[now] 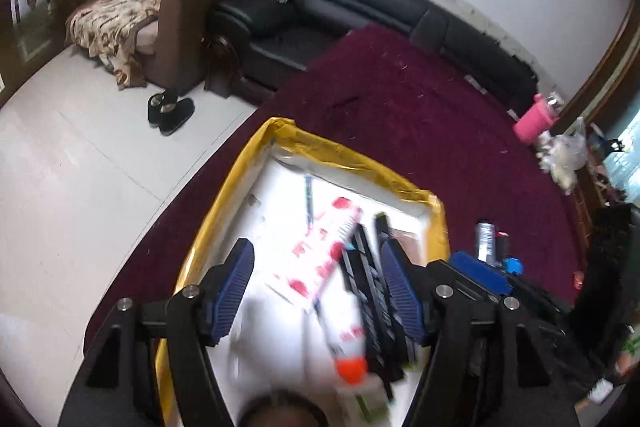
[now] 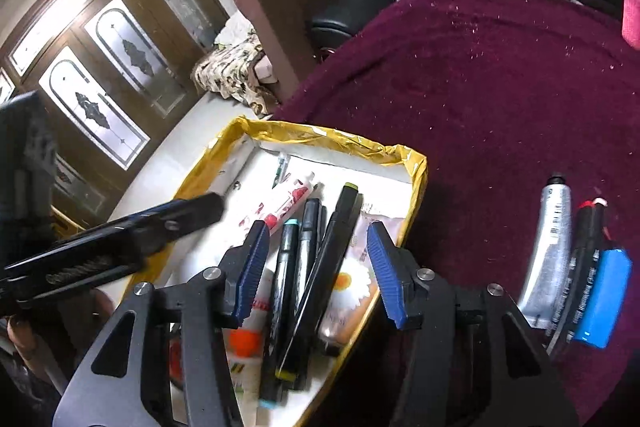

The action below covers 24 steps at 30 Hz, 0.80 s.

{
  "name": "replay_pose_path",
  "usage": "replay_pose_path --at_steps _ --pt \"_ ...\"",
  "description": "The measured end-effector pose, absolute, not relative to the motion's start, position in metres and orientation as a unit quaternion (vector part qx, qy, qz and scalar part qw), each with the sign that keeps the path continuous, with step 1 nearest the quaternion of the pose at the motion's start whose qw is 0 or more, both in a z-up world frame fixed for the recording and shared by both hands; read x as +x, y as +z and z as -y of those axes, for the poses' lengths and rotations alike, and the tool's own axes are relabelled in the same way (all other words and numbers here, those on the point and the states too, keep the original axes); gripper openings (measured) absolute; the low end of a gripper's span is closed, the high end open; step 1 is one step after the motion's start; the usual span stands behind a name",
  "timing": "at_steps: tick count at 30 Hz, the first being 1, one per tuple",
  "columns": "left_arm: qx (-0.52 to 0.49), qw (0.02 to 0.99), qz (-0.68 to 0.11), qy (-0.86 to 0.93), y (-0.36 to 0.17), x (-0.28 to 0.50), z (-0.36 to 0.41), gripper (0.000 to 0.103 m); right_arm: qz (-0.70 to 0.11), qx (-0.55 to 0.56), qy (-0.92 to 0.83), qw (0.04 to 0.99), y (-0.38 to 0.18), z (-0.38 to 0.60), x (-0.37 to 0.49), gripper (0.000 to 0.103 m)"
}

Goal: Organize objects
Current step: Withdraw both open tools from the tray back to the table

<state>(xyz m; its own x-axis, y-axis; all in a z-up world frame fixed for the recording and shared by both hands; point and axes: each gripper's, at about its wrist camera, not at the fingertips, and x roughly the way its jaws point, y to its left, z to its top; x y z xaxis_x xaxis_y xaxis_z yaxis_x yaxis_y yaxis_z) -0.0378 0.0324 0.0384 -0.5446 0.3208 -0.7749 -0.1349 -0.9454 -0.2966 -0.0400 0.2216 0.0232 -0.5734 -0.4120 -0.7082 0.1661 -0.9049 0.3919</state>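
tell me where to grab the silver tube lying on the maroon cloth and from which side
Grip the silver tube across its rounded mid-body, just above the flattened crimped end. It lies flat on the maroon cloth, black cap pointing away, so probably come from above with the fingers either side of its length. Its left flank is free; a black item crowds its right side, so slip that finger in carefully.

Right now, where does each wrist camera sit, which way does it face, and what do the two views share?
Left wrist: sits on the left gripper, facing down over the yellow-rimmed tray toward the sofas; its own open blue fingers show, and part of the right gripper beside it.
Right wrist: sits on the right gripper, facing down at the black markers in the tray; its open fingers show, with the left gripper crossing in.
Shared: tray, red-and-white tube, maroon cloth, silver tube.
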Motion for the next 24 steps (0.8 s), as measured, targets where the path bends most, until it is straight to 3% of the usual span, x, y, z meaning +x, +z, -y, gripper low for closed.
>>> replay_pose_path --at_steps 7,18,24 --pt "-0.434 0.164 0.100 0.880 0.062 0.031 -0.068 0.071 0.187 0.432 -0.861 0.193 0.034 -0.275 0.011 0.052" --pt "-0.429 0.215 0.038 0.877 0.077 0.093 -0.147 0.071 0.203 0.450 -0.866 0.076 0.007 -0.381 0.057 0.052" --pt "-0.439 0.231 0.032 0.868 0.064 0.103 -0.169 0.071 0.210 0.453 -0.864 0.070 0.001 -0.393 0.075 0.052"
